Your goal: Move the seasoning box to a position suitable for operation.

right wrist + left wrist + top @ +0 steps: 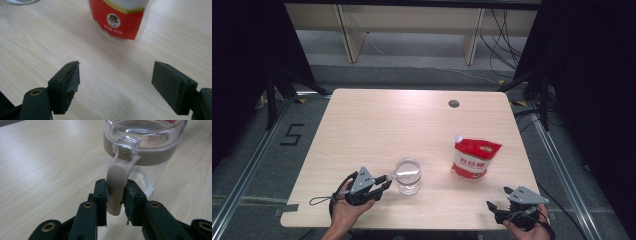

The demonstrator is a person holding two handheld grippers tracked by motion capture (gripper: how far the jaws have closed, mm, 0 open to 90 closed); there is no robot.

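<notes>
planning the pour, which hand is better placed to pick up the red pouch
Right. Its gripper sits open near the red pouch with fingers facing it, while the left gripper is shut on the jar's handle.

The left gripper (384,184), held low by the left hand (346,207), has its pads clamped on a beige handle (117,186). The right gripper (498,197) rests near the table's front edge, jaws spread wide with nothing between them.
</notes>
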